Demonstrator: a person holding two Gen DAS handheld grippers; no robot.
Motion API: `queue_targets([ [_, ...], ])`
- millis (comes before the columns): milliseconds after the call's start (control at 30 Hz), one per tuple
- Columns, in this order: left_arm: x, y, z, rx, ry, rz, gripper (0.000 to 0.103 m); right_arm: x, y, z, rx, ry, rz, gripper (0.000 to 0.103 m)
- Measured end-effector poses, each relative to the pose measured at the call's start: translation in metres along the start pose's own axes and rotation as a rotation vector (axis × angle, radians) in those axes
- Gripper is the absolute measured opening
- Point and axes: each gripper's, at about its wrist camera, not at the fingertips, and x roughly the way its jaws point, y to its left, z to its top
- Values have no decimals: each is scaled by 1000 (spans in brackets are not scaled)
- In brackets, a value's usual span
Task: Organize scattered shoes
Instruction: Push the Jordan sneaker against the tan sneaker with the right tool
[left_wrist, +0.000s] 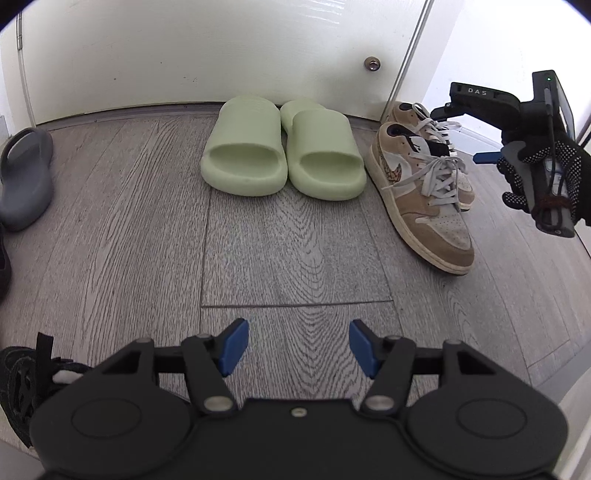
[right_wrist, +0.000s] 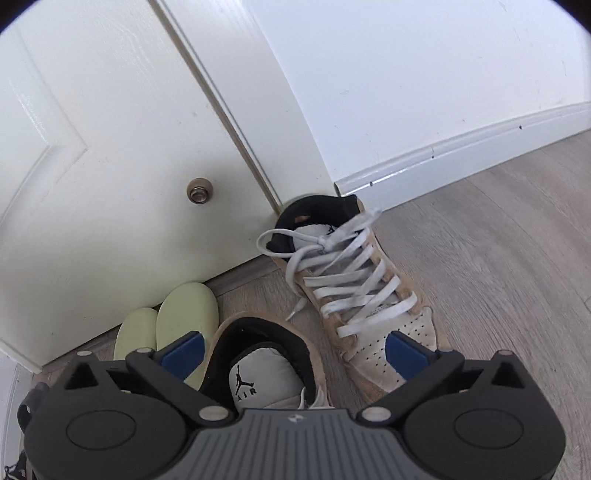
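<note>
My left gripper (left_wrist: 295, 347) hovers over wood floor (left_wrist: 147, 240), jaws open and empty. Left to right by the white door (left_wrist: 184, 48): grey slide (left_wrist: 24, 177), green slides (left_wrist: 280, 147), tan sneakers (left_wrist: 424, 184). My right gripper (right_wrist: 295, 350) hangs above them, jaws wide, empty.

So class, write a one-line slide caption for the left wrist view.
Open left gripper faces green slides and tan sneakers lined along a white door.
</note>
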Motion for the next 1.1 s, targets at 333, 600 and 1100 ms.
queue_targets([
  [333,-11,0,-1,-5,-34,-16,61,-42,31,-61,-394,12,-120,85],
  [600,-19,-2,-1,-28,-56,-43,61,-35,17,-103,-436,100,-47,85],
  [1100,-9,5,0,-55,-32,-28,61,20,46,-110,-622,83,-172,85],
])
